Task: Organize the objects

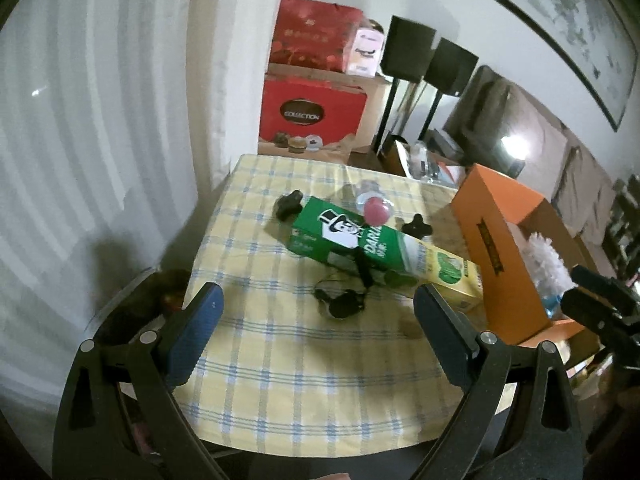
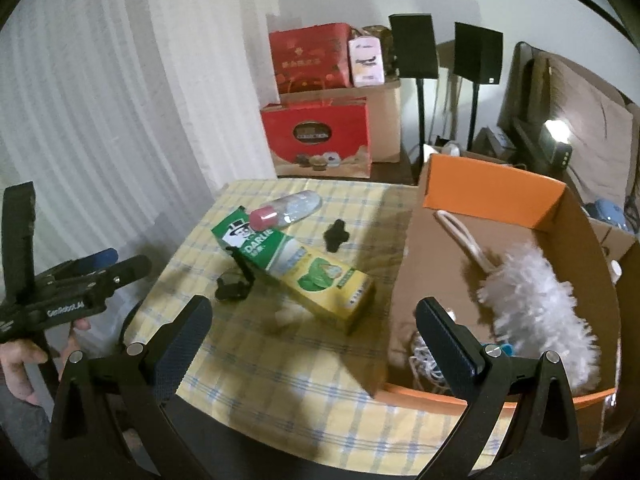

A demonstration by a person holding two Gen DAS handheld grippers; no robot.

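Both tongs, left gripper [image 1: 318, 332] and right gripper [image 2: 312, 340], wide, empty. Carton [image 2: 292, 268] mid-table [image 2: 280, 392]: probably light, stiff, slick; best gripped across narrow sides.

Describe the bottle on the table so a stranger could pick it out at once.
Start at the yellow checked tablecloth and find the long green and yellow box lying across it. The bottle lies on its side at that box's far green end. It is the only clear thing there, with a pink cap, while its neighbours are small and black.
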